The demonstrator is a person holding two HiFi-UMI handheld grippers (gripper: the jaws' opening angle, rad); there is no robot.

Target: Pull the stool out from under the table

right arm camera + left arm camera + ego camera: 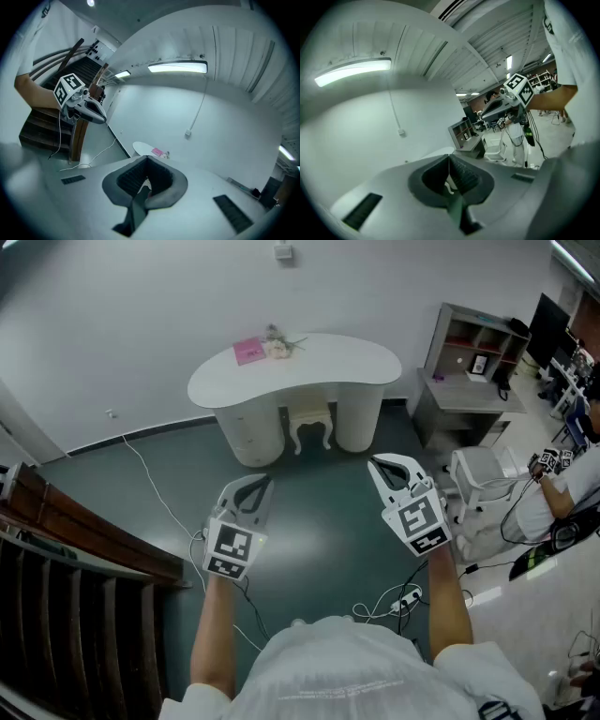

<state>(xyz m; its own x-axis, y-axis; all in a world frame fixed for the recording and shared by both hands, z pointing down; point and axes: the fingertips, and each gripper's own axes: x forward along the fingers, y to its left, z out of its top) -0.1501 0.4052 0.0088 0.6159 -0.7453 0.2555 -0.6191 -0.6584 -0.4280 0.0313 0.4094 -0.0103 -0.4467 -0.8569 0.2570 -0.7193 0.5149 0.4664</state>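
The small cream-white stool with curved legs (309, 424) stands tucked under the white kidney-shaped worktop (361, 360), well apart from the left hand-held gripper (260, 482) and right hand-held gripper (379, 463), both pressed together and empty. Judged rigid and fairly light, it should slide on the dark green floor (319, 512). Take hold at the seat's front edge or a front leg.

Pink card (247, 352), grey shelf unit (473, 352), white floor cable (155, 488), wooden railing (75, 526)

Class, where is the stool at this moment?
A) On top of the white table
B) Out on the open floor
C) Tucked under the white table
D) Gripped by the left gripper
C: the stool stands in the recess beneath the white table.
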